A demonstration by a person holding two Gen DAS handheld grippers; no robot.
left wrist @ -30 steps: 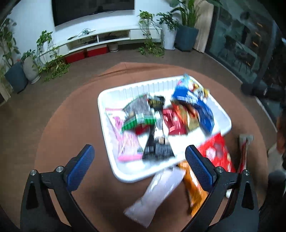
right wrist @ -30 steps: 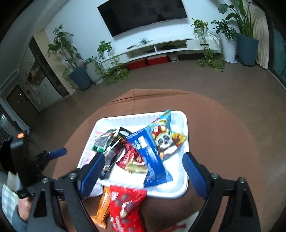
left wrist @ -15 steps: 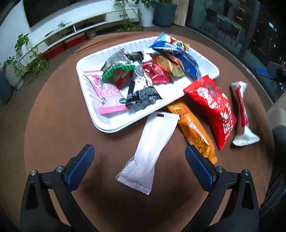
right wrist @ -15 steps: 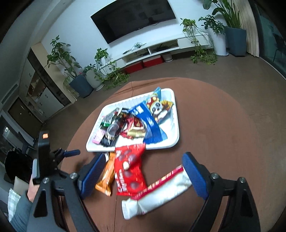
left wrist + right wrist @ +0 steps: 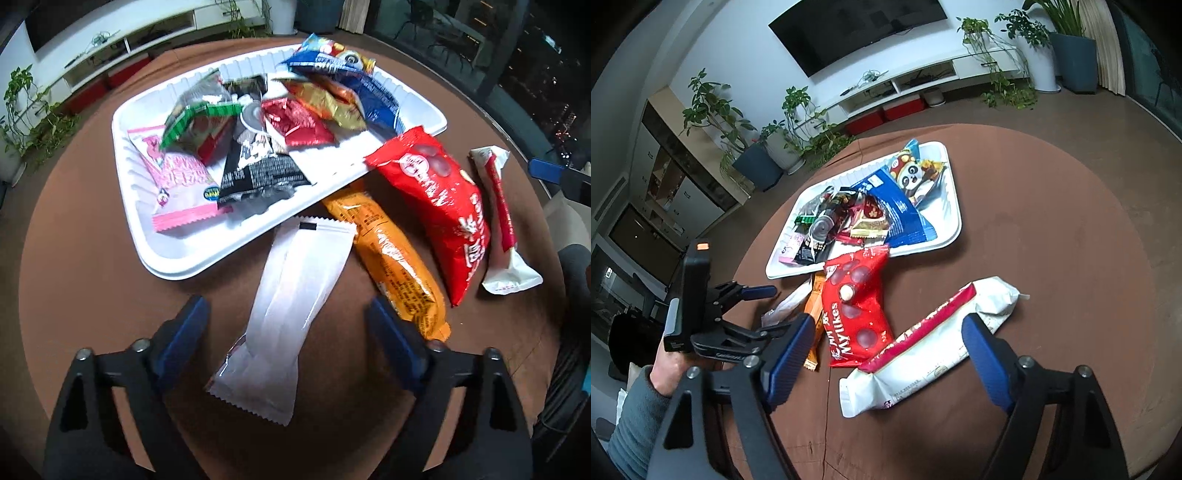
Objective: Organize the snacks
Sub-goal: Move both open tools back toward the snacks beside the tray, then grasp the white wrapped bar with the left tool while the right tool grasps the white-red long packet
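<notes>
A white tray [image 5: 184,273] holds several snack packs on the round brown table [image 5: 92,295]. On the table beside it lie a plain white packet [image 5: 291,302], an orange packet [image 5: 395,266], a red Mylikes bag [image 5: 439,199] and a white-and-red packet [image 5: 498,221]. My left gripper [image 5: 288,328] is open and straddles the near end of the white packet. My right gripper [image 5: 886,354] is open just above the white-and-red packet [image 5: 931,347], with the red bag [image 5: 853,306] at its left. The tray shows in the right wrist view too [image 5: 945,236].
The left gripper and the hand holding it show in the right wrist view [image 5: 738,314]. A TV unit [image 5: 923,81] and potted plants [image 5: 753,162] stand beyond the table. The table edge [image 5: 1145,406] runs close on the right.
Both grippers have pulled back from over the tray and dropped toward the loose packets on the table. The left one now sits around the white packet's end, the right one over the white-and-red packet.
</notes>
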